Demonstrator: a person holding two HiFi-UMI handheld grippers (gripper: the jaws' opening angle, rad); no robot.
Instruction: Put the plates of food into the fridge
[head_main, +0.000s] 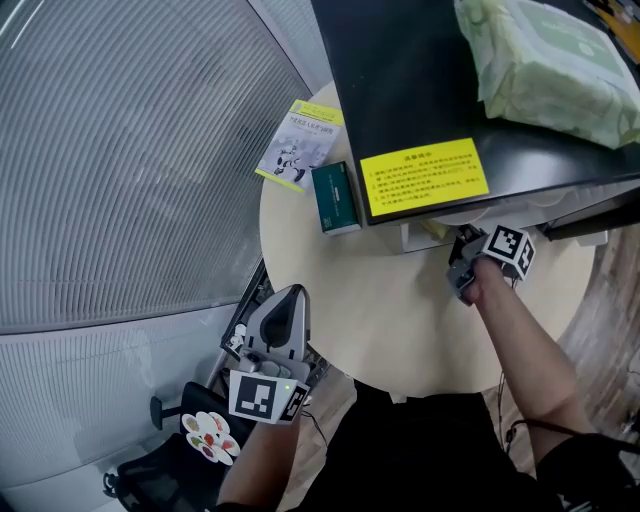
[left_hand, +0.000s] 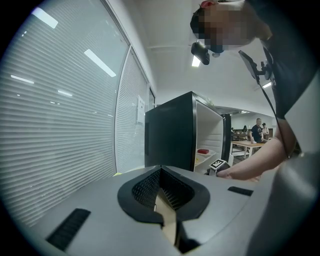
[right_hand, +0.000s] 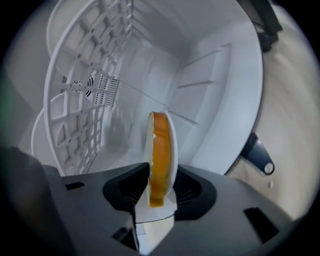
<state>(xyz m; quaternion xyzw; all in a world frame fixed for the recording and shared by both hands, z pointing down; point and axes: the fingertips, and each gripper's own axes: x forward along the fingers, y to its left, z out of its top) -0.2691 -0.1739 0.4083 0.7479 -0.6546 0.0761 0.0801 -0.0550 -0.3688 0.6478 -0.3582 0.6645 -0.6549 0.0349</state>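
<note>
- Head view: a black fridge (head_main: 420, 80) stands on the round tabletop (head_main: 340, 290) at the upper right of the frame. It has a yellow label (head_main: 424, 176) on its top, with a pack of wipes (head_main: 545, 60) lying further back.
- The right tongs (head_main: 468, 268) reach under the fridge's front edge, at centre right. The left tongs (head_main: 290, 300) hang at the lower left, just off the tabletop's rim.
- A leaflet (head_main: 300, 143) and a green box (head_main: 335, 198) lie left of the fridge.
- Left gripper view: the left tongs (left_hand: 161, 175) are clenched together, with nothing between them. Beyond them the fridge (left_hand: 167, 135) stands open, with a red item (left_hand: 202, 150) on its shelf.
- Right gripper view: the right tongs (right_hand: 159, 185) are clamped on the rim of a white plate (right_hand: 169, 145) carrying orange food, seen edge-on at frame centre. The plate is inside the fridge's white interior (right_hand: 200, 90), beside a wire shelf (right_hand: 85, 100) at the left.
</note>
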